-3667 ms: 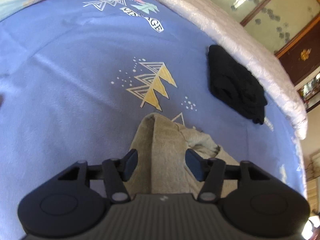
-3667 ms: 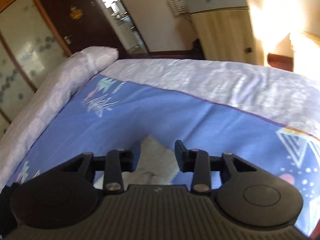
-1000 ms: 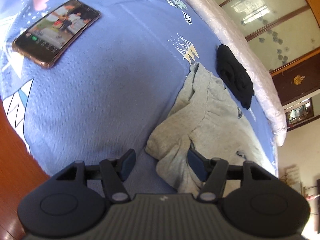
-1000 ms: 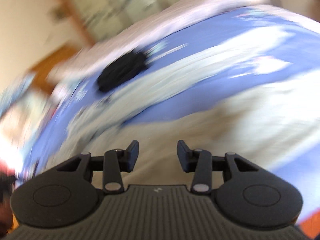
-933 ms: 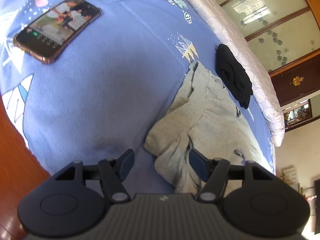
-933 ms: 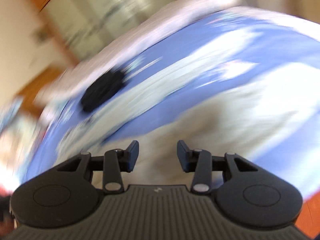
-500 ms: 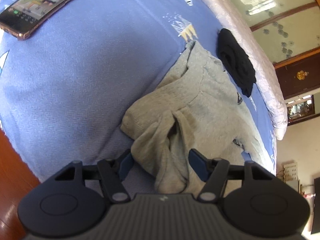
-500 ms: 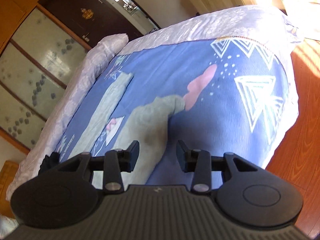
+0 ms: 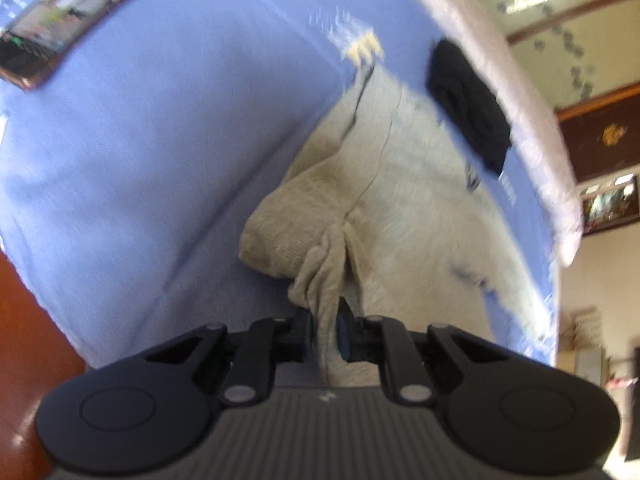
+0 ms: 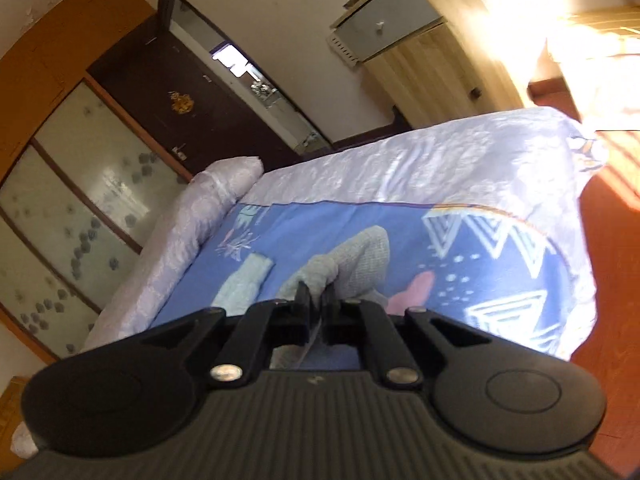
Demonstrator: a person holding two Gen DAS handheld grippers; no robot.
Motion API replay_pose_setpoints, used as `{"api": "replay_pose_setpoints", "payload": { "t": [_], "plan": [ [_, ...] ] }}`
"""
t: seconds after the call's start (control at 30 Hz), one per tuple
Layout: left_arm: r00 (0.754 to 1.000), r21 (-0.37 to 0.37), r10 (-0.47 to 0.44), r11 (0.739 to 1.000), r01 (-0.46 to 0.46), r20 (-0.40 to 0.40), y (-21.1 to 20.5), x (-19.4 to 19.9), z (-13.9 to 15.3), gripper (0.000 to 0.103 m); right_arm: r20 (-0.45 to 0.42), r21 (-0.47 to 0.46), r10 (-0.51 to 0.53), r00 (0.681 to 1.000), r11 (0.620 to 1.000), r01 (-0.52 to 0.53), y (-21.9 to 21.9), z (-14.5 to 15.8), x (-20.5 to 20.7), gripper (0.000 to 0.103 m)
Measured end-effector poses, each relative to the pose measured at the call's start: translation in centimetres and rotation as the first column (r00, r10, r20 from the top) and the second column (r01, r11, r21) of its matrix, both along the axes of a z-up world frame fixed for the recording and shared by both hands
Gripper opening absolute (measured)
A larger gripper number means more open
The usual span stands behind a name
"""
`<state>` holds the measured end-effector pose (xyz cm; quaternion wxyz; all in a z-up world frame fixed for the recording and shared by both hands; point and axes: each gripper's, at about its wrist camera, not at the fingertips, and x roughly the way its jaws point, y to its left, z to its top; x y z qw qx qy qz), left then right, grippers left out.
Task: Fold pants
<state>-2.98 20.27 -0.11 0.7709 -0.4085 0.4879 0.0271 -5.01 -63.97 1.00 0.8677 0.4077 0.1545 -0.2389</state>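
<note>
The left claw (image 9: 323,326) pinches a bunched fold of the grey pants (image 9: 404,216); the right claw (image 10: 316,308) pinches a pants leg. Half a second ago both claws were spread. The pants lie on the blue bed (image 9: 168,128). Beyond them sit one black garment (image 9: 468,108) and one phone (image 9: 68,28).

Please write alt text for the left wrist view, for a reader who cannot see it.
The left gripper is shut on a bunched edge of grey pants lying on a blue bedspread. A phone lies at upper left, a black garment beyond the pants.
</note>
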Motion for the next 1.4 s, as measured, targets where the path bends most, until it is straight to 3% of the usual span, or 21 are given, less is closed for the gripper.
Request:
{"api": "replay_pose_setpoints", "payload": {
  "t": [0.07, 0.13, 0.17, 0.2, 0.23, 0.27, 0.3, 0.33, 0.37, 0.43, 0.5, 0.67, 0.83, 0.97, 1.1, 1.3, 1.4],
  "plan": [
    [0.998, 0.028, -0.019, 0.999, 0.020, -0.054, -0.9, 0.5, -1.2, 0.015, -0.073, 0.069, -0.028, 0.997, 0.997, 0.033, -0.6, -2.5, -0.9, 0.008],
    [0.998, 0.029, -0.021, 0.999, 0.023, -0.059, -1.4, 0.6, -1.5, 0.021, -0.055, 0.152, -0.036, 0.998, 0.987, 0.044, -0.8, -4.4, -1.9, 0.012],
    [0.998, 0.019, -0.025, 0.999, 0.026, -0.054, -1.3, 0.5, -1.5, 0.037, -0.034, 0.175, -0.045, 0.998, 0.983, 0.051, -0.8, -4.7, -2.5, 0.015],
    [0.999, 0.001, -0.028, 1.000, 0.028, -0.039, -1.2, 0.5, -1.4, 0.044, -0.018, 0.186, -0.048, 0.999, 0.981, 0.050, -0.7, -4.7, -2.9, 0.021],
    [0.999, 0.005, -0.025, 1.000, 0.025, -0.028, -1.2, 0.4, -1.1, 0.055, -0.009, 0.188, -0.049, 0.999, 0.981, 0.050, -0.3, -4.6, -3.1, 0.042],
    [1.000, 0.031, -0.019, 0.999, 0.020, -0.022, -1.2, 0.4, -0.8, 0.055, -0.004, 0.183, -0.045, 0.999, 0.982, 0.045, 0.1, -4.5, -3.2, 0.054],
    [1.000, 0.057, -0.017, 0.998, 0.019, -0.022, -1.3, 0.4, -0.7, 0.052, -0.008, 0.172, -0.028, 1.000, 0.985, 0.029, 0.7, -4.3, -2.9, 0.054],
    [0.999, 0.059, -0.020, 0.998, 0.022, -0.026, -1.4, 0.5, -0.8, 0.040, -0.020, 0.162, 0.001, 1.000, 0.987, 0.003, 1.3, -4.3, -2.5, 0.052],
    [0.999, 0.043, -0.027, 0.999, 0.028, -0.030, -1.4, 0.5, -1.0, 0.012, -0.037, 0.155, 0.039, 0.999, 0.987, -0.032, 2.3, -4.1, -2.1, 0.039],
    [0.999, 0.013, -0.031, 0.999, 0.031, -0.037, -1.3, 0.5, -1.3, 0.010, -0.104, 0.138, 0.099, 0.990, 0.987, -0.085, 3.7, -4.3, -0.9, 0.008],
    [1.000, 0.009, -0.023, 1.000, 0.023, -0.020, -1.0, 0.2, -0.6, 0.010, -0.095, 0.103, 0.083, 0.992, 0.992, -0.074, 4.6, -3.6, -0.5, 0.008],
    [0.996, -0.138, 0.069, 0.989, -0.060, 0.061, 1.4, 1.1, 2.1, 0.010, 0.087, 0.091, 0.058, 0.995, 0.994, -0.065, 3.9, 1.9, 1.7, 0.008],
    [0.979, -0.213, 0.154, 0.969, -0.123, 0.137, 3.1, 6.4, 4.7, 0.010, 0.137, 0.026, 0.124, 0.983, 0.991, -0.129, 4.7, 6.5, 9.2, 0.008],
    [0.971, -0.221, 0.194, 0.962, -0.160, 0.141, 3.6, 12.9, 5.3, 0.010, 0.089, -0.022, 0.145, 0.985, 0.989, -0.144, 5.6, 7.1, 17.1, 0.008],
    [0.976, -0.171, 0.192, 0.970, -0.172, 0.107, 3.3, 20.2, 4.5, 0.010, 0.014, -0.026, 0.155, 0.988, 0.988, -0.154, 6.2, 4.9, 24.3, 0.008],
    [0.980, -0.086, 0.194, 0.978, -0.191, 0.033, 3.1, 29.7, 1.6, 0.011, -0.173, -0.093, 0.168, 0.970, 0.978, -0.186, 7.6, 0.0, 35.8, 0.008],
    [0.987, 0.000, 0.157, 0.988, -0.158, -0.036, 2.0, 33.1, -0.1, 0.029, -0.261, -0.087, 0.213, 0.942, 0.966, -0.243, 8.1, -2.4, 39.9, 0.029]
  ]
}}
